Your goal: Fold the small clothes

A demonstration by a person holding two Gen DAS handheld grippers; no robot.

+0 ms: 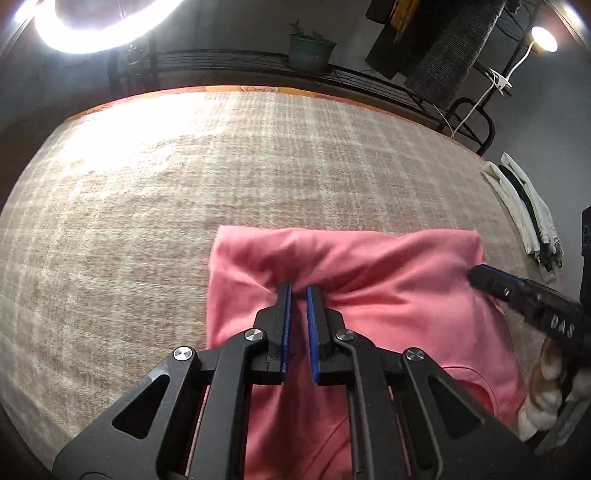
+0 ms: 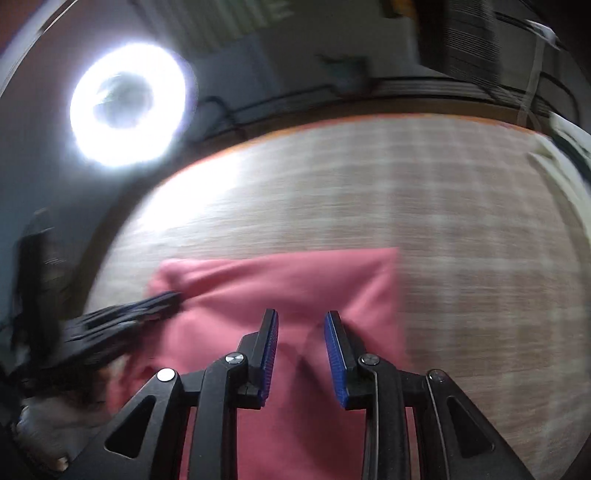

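Two grippers work over your table (image 1: pixel 147 192), a broad surface under a coarse beige plaid-weave cloth with an orange border. On it lies the pink T-shirt (image 1: pixel 388 295), soft knit, folded to a rough rectangle, its near part under both grippers. Your left gripper (image 1: pixel 299 291) is nearly pressed together, pinching a bunched ridge of the shirt. Your right gripper (image 2: pixel 301 319) stands spread over the fabric; whether it grips, you cannot tell.

A ring light (image 1: pixel 107 26) at upper left glares hard on my bench (image 1: pixel 147 155). A small lamp (image 1: pixel 543 38) glows upper right. My right view is motion-blurred; edges bend and darken.
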